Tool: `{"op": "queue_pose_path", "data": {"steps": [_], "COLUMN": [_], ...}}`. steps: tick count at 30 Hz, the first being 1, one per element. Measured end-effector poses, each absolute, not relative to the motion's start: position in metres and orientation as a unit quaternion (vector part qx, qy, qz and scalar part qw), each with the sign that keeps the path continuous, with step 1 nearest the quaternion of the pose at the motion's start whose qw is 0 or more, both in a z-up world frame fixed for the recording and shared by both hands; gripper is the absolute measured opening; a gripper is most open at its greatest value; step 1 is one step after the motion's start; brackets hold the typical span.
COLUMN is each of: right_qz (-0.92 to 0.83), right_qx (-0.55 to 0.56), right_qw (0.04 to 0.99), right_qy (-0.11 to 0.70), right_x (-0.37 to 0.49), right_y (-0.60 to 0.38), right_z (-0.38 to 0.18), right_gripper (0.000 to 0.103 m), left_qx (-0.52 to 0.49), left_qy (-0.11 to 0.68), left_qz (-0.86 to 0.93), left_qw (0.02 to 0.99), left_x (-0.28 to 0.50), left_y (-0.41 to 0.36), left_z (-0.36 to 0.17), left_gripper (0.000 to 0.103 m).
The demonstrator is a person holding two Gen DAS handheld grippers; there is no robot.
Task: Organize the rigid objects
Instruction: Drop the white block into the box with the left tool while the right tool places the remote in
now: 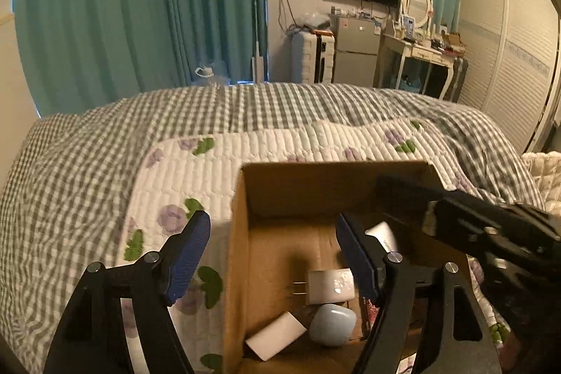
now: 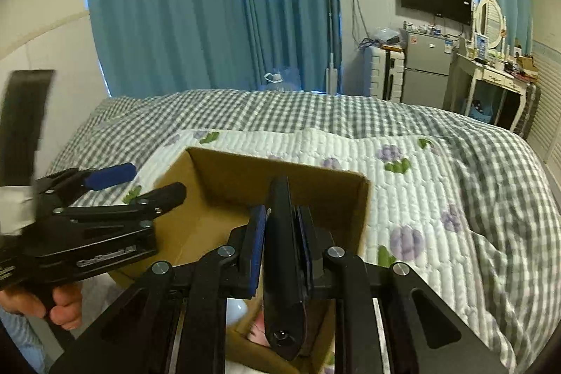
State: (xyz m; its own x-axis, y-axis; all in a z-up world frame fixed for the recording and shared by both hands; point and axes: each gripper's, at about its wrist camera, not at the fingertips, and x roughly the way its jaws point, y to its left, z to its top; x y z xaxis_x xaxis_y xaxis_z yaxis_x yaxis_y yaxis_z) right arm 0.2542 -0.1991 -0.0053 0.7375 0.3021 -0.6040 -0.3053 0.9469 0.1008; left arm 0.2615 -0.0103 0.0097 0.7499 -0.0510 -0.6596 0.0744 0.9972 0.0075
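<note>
An open cardboard box (image 1: 242, 233) sits on the bed; it also shows in the right wrist view (image 2: 217, 170). Inside lie a white plug adapter (image 1: 331, 284), a pale blue case (image 1: 333, 325), a flat white block (image 1: 275, 335) and a white device (image 1: 382, 233). My left gripper (image 1: 273, 251) is open and empty, its fingers astride the box's left wall. My right gripper (image 2: 280, 237) is shut on a long black object (image 2: 284, 269) held over the box; it enters the left wrist view (image 1: 473, 219) from the right.
The box rests on a white floral quilt (image 1: 182, 184) over a grey checked bedspread (image 1: 87, 156). Teal curtains (image 1: 140, 6), a small fridge (image 1: 356, 55), a dressing table (image 1: 420, 55) and a wardrobe (image 1: 508, 58) stand beyond the bed.
</note>
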Motion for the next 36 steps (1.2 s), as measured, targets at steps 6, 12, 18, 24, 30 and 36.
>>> {"op": "queue_pose_path", "data": {"steps": [6, 12, 18, 24, 30, 36], "right_qz": [0.169, 0.159, 0.169, 0.194, 0.237, 0.276], "right_qx": [-0.018, -0.018, -0.069, -0.088, -0.119, -0.179], "right_qw": [0.93, 0.934, 0.935, 0.913, 0.864, 0.814], "right_qy": [0.326, 0.32, 0.305, 0.349, 0.427, 0.478], "right_x": [0.264, 0.227, 0.165, 0.111, 0.067, 0.041], "right_y": [-0.179, -0.191, -0.202, -0.203, -0.187, -0.169], "right_z": [-0.017, -0.004, 0.033, 0.025, -0.034, -0.084], "right_gripper": [0.02, 0.052, 0.069, 0.078, 0.078, 0.078], "left_qx": [0.01, 0.025, 0.02, -0.01, -0.003, 0.012], "left_qy": [0.34, 0.335, 0.332, 0.355, 0.377, 0.403], "left_qz": [-0.021, -0.003, 0.013, 0.033, 0.019, 0.009], "left_qw": [0.94, 0.942, 0.943, 0.934, 0.926, 0.915], "left_x": [0.247, 0.212, 0.158, 0.12, 0.08, 0.059], "left_y": [0.008, 0.019, 0.028, 0.046, 0.039, 0.026], "left_z": [0.022, 0.031, 0.036, 0.019, -0.007, -0.036], "left_gripper": [0.076, 0.094, 0.103, 0.103, 0.103, 0.103]}}
